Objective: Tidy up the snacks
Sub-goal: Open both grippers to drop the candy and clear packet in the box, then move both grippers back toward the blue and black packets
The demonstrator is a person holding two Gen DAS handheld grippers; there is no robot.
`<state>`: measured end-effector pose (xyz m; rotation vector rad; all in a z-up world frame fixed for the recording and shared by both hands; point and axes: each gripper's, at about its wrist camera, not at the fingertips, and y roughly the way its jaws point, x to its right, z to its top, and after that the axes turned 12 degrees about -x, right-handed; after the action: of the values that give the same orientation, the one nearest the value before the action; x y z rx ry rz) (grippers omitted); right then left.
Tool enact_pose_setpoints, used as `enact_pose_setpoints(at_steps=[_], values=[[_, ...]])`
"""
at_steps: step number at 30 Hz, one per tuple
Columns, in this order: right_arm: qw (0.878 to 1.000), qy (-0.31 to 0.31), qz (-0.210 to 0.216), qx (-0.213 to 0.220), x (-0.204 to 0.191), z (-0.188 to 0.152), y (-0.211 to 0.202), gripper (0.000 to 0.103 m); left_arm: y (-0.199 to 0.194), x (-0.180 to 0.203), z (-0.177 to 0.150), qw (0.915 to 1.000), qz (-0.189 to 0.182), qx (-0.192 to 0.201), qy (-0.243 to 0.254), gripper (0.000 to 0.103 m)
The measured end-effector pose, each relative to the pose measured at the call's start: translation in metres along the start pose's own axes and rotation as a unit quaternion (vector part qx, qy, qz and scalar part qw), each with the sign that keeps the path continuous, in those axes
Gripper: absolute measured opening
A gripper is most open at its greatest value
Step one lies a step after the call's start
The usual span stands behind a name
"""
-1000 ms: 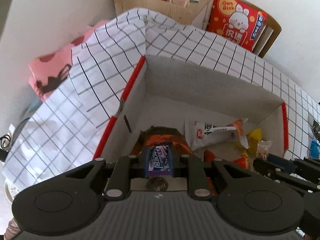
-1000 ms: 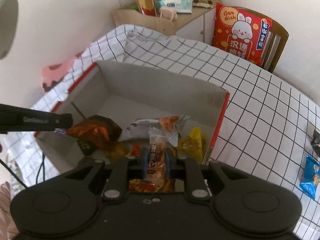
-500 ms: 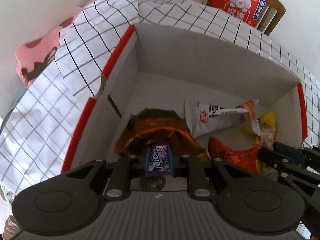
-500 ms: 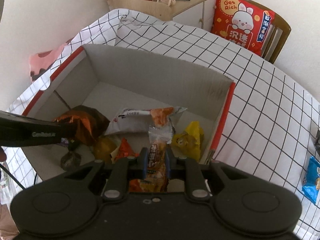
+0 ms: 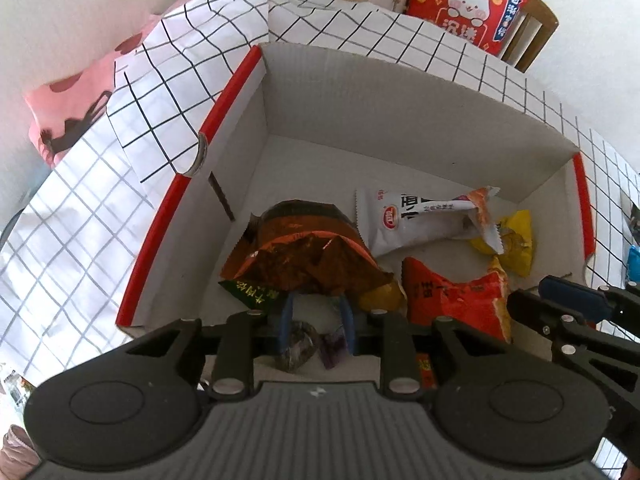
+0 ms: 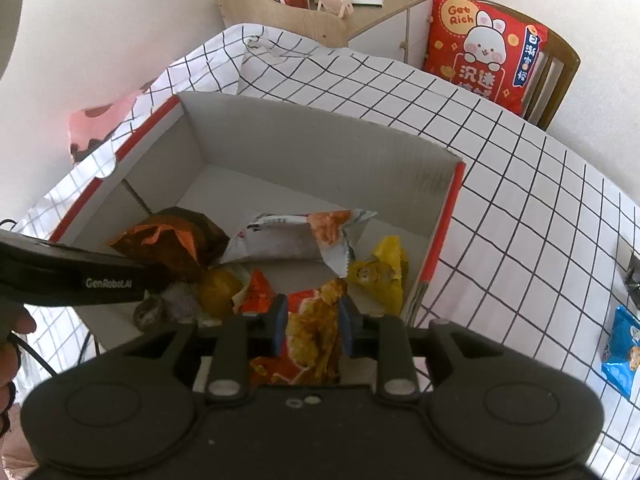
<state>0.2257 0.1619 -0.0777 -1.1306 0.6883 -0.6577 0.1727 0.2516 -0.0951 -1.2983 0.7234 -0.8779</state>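
A white cardboard box with red rims holds several snack packets: brown-orange, white, red and yellow. My left gripper hangs low over the box's near corner with its jaws opening. The small purple candy lies loose on the box floor below them, beside a dark wrapped sweet. My right gripper is also opening. An orange snack packet lies between its blue pads, which no longer pinch it.
The box sits on a checked tablecloth. A blue packet and a dark one lie on the cloth at the right. A red cushion leans on a chair behind, next to a wooden cabinet.
Both grippers sank into the box. The left jaws spread and the purple candy dropped to the box floor. The right jaws spread off the orange packet.
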Motion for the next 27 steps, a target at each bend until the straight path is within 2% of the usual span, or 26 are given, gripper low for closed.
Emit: enact_pose_setpoints(at_steps=[10,12,14,19,24,27], values=[[0.999,0.000,0.019,0.028,-0.003,-0.014,-0.033,0.036,-0.029,0.004,-0.021,0.9991,-0.016,0.036,0.012,0.029],[0.999,0.001,0.023,0.034,-0.001,-0.018,-0.041,0.039,-0.036,0.007,-0.026,0.9985,-0.020,0.048,0.017,0.033],[0.999,0.001,0.026,0.042,0.001,-0.023,-0.049,0.041,-0.044,0.010,-0.032,0.9975,-0.025,0.063,0.021,0.046],[0.998,0.003,0.032,0.057,0.008,-0.037,-0.067,0.047,-0.062,0.024,-0.043,0.9949,-0.030,0.089,0.037,0.048],[0.997,0.005,0.029,0.074,0.017,-0.054,-0.086,0.064,-0.073,0.038,-0.054,0.9925,-0.035,0.105,0.052,0.048],[0.996,0.010,0.026,0.085,0.025,-0.064,-0.098,0.068,-0.080,0.051,-0.062,0.9906,-0.037,0.115,0.065,0.050]])
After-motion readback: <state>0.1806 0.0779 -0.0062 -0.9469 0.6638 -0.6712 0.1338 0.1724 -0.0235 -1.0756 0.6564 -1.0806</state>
